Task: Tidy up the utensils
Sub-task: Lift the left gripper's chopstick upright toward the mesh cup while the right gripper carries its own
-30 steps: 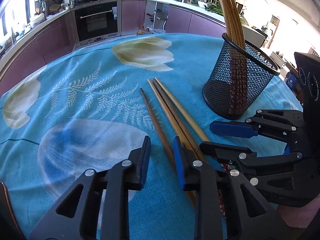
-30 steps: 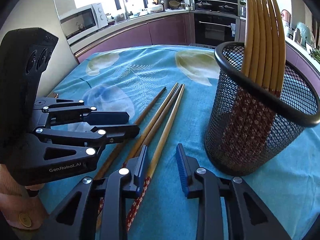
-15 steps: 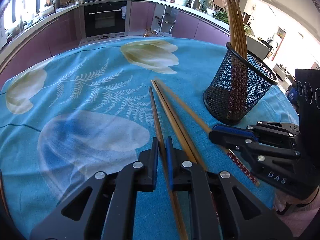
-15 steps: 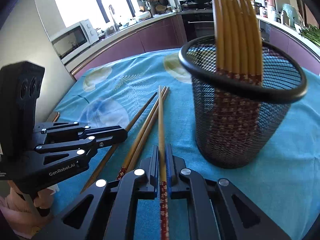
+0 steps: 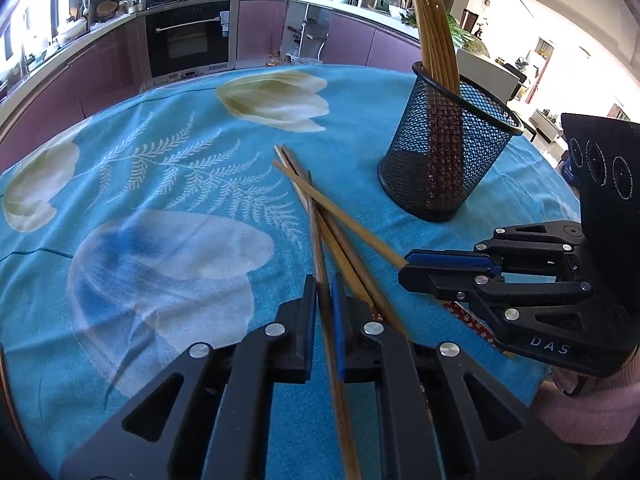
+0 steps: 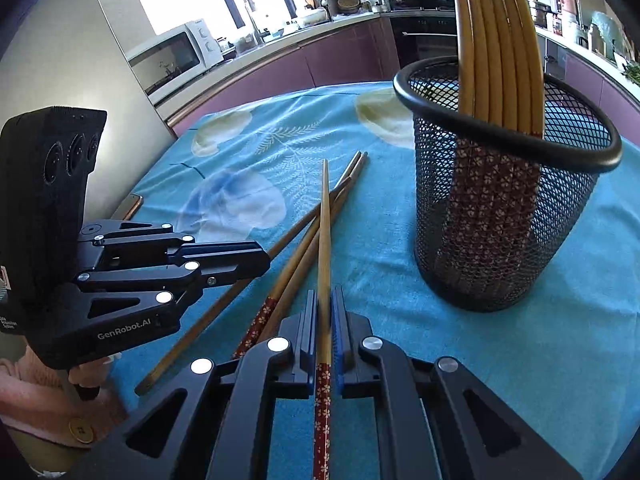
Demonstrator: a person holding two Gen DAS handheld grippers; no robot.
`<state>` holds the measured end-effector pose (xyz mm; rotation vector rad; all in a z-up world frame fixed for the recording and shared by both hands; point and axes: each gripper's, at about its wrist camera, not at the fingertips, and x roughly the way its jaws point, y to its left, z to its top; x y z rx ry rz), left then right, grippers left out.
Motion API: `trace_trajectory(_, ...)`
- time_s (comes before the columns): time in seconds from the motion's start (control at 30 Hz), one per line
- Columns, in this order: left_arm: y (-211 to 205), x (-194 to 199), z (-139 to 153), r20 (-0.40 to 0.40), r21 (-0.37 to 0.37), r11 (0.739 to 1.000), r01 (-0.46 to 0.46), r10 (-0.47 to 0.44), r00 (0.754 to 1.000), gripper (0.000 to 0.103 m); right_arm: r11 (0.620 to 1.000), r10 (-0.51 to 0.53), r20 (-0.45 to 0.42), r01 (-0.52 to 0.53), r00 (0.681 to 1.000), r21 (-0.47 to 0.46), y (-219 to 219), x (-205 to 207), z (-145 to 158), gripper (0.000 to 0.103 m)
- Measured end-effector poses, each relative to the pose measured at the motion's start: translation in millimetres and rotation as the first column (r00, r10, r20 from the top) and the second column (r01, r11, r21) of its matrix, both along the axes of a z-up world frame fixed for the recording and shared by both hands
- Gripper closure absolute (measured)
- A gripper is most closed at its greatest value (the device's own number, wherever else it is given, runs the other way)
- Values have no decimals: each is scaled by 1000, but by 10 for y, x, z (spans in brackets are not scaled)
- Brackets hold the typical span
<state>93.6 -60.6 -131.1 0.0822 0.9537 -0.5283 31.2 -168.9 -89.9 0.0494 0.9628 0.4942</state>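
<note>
Clamping 1 chopstick (image 6: 325, 216) each, 2 tools (image 5: 323, 292) (image 6: 325, 304) flank 2 loose chopsticks (image 6: 298, 258).

Counts: 4 loose chopsticks (image 6: 325, 232) mid-frame, 1 mesh holder (image 6: 496, 248) right of centre, roughly 6 chopsticks inside (image 6: 496, 40) — they overlap, hard to separate. 2 grippers (image 5: 322, 304).
</note>
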Motion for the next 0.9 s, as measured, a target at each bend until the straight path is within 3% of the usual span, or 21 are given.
trace_trajectory(0.27,-17,73,-51,-18,5,1000,27,-27,999,88,1000,5,3,-5,1000,-11,52,107,-21,94)
trace_trajectory(0.43,-64,95,-45,-16,14,1000,21,-21,1000,88,1000,10,10,-10,1000,-8,42,127,1,97)
trace_trajectory(0.5,-61,91,-34,-19,9,1000,15,-15,1000,94,1000,15,18,-15,1000,-4,31,106,30,97)
trace_trajectory(0.57,-59,72,-7,-14,9,1000,17,-17,1000,94,1000,17,32,-17,999,11,-2,76,88,97)
trace_trajectory(0.9,60,-89,521,74,-100,993,59,-52,996,96,994,-11,150,-6,989,112,-274,-114,570,97)
